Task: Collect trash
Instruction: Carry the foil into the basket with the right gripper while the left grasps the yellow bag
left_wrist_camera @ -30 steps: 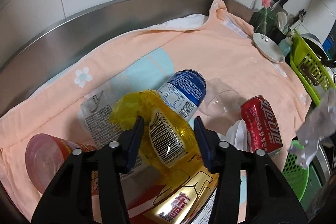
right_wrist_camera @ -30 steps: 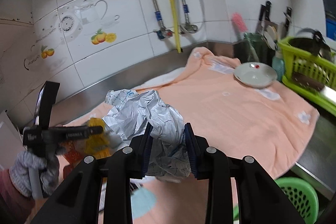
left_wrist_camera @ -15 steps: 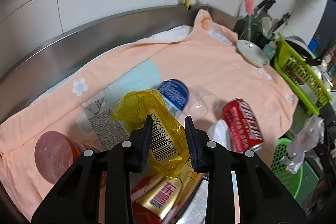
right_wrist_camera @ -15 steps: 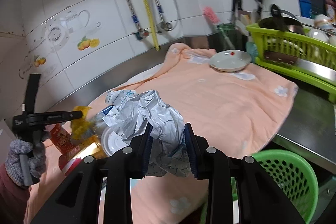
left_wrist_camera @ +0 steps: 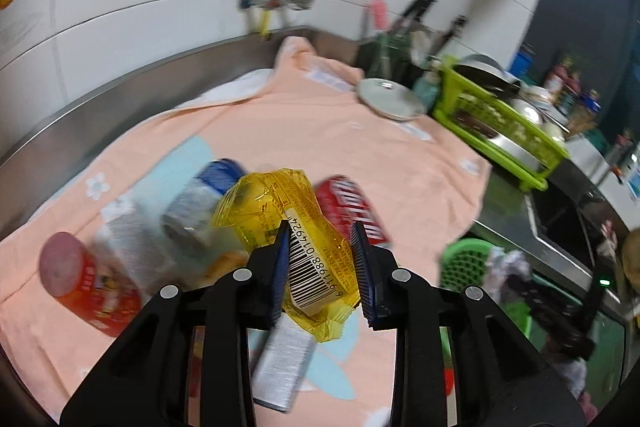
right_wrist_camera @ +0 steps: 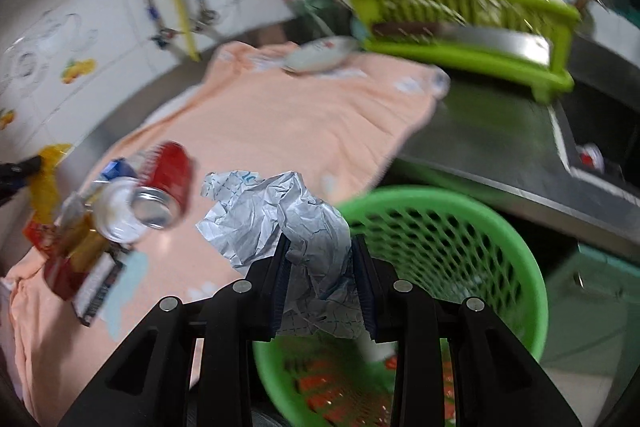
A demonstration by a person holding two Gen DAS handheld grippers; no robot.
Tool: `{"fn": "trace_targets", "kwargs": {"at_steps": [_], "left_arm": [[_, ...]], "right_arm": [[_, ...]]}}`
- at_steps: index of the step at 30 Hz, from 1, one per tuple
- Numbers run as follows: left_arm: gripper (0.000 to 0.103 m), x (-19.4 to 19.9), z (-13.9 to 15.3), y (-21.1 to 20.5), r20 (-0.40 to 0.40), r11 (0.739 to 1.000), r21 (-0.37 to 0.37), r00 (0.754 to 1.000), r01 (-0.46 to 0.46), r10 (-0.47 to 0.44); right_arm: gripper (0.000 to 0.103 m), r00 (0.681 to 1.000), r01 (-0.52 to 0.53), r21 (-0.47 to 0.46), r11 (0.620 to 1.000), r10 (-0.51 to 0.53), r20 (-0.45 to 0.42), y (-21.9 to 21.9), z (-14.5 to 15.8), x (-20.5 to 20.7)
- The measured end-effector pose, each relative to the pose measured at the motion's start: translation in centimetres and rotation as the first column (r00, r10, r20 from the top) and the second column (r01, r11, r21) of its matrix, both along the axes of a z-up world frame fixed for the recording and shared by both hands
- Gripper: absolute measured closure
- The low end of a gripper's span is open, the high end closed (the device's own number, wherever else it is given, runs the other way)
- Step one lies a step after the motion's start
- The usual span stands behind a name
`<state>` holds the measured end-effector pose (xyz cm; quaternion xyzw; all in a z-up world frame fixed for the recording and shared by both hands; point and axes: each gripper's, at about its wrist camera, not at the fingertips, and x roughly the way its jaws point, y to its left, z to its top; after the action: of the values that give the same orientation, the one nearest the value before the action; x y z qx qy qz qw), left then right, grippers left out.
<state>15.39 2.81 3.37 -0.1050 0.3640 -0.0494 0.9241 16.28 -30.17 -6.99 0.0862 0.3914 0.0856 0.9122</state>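
While L jaws clench yellow wrapper, R jaws pinch crumpled foil btwn pads.

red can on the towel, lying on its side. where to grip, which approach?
Grip the red can across its round body at mid-length, coming down from above, fingers straddling the long axis. It lies flat on the peach towel, open end toward the camera. The blue can lies close beside it, so that finger has little room; probably slide it clear first.
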Motion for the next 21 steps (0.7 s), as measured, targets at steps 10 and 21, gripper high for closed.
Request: {"fn": "trace_targets", "kwargs": {"at_steps": [10,21], "left_arm": [[0.074,-0.3,-0.2,-7.9,0.002,0.986,0.008,0.986,0.166,-0.166],[0.074,0.9,-3.1,-15.2,-0.059,0.958,0.013,0.956,0.287,-0.286]], "right_arm": [[0.070,0.989,0.124,-0.074,0.990,-0.129,-0.078,-5.0,-4.9,1.1],[0.047,0.987,0.146,-0.069,0.987,-0.150,-0.056,-7.6,-5.5,1.1]]}}
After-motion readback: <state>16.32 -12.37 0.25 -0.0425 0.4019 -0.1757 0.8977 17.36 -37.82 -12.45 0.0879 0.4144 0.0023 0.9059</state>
